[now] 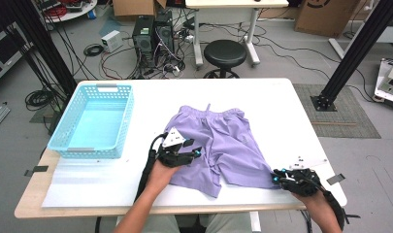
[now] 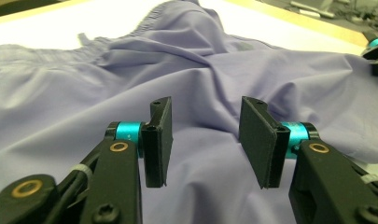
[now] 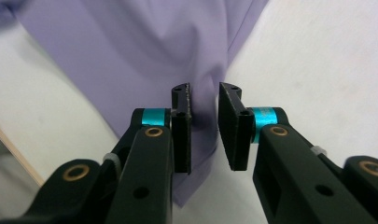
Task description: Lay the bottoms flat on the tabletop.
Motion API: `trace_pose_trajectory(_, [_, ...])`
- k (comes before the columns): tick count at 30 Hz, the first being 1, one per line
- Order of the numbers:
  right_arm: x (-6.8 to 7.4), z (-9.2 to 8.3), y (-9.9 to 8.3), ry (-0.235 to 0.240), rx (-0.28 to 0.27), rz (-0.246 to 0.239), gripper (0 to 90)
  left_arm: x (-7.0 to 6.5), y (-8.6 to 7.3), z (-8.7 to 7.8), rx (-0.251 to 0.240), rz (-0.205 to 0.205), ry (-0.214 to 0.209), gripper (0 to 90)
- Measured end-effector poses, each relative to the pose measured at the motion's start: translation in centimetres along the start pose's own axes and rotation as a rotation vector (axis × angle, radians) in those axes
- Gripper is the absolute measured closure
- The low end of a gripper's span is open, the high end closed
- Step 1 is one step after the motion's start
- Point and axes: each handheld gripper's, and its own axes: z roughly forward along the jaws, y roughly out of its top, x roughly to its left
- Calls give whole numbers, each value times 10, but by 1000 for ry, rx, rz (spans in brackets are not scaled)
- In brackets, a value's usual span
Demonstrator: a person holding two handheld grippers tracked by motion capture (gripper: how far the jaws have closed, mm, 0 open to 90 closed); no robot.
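left tongs [image 2: 204,140] open above shorts [image 1: 223,145] | right tongs [image 3: 205,126] open, hem between

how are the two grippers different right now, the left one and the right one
The left gripper has its jaws wide apart over the middle of the purple shorts; the right gripper has a narrower gap, at the shorts' hem corner near the table edge. The left carries a grey plate. Both are open, pinching no cloth.
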Motion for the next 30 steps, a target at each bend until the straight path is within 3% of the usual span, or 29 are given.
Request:
trace_pose_trajectory(4, [-5, -7, 11, -3, -102, 57, 672, 11, -2, -9, -7, -14, 33, 523])
trace_pose_trajectory(8, [-7, 5, 31, -51, -126, 78, 655, 25, -5, -18, -14, -40, 75, 509])
trace_pose_trajectory(11, [-12, 26, 53, -79, -116, 69, 650, 37, -5, -23, -11, -67, 101, 501])
trace_pose_trajectory(15, [-15, 50, 71, -83, -91, 69, 651, 51, -5, -29, -32, -113, 118, 485])
trace_pose_trajectory(22, [-18, 81, 85, -94, -1, 50, 666, 64, 1, -27, 4, -120, 140, 466])
trace_pose_trajectory(23, [-19, 86, 85, -111, 26, 44, 680, 64, 1, -27, 6, -115, 141, 466])
trace_pose_trajectory(25, [-21, 89, 84, -119, 25, 42, 807, 64, 3, -27, 4, -105, 141, 466])
trace_pose_trajectory(26, [-21, 87, 84, -140, 34, 30, 900, 64, 3, -27, 1, -101, 142, 466])
trace_pose_trajectory(29, [-27, 83, 85, -261, 65, -7, 900, 70, 2, -26, -10, -111, 148, 467])
trace_pose_trajectory(30, [-32, 80, 85, -306, 64, 14, 900, 72, 2, -26, -13, -121, 147, 467])
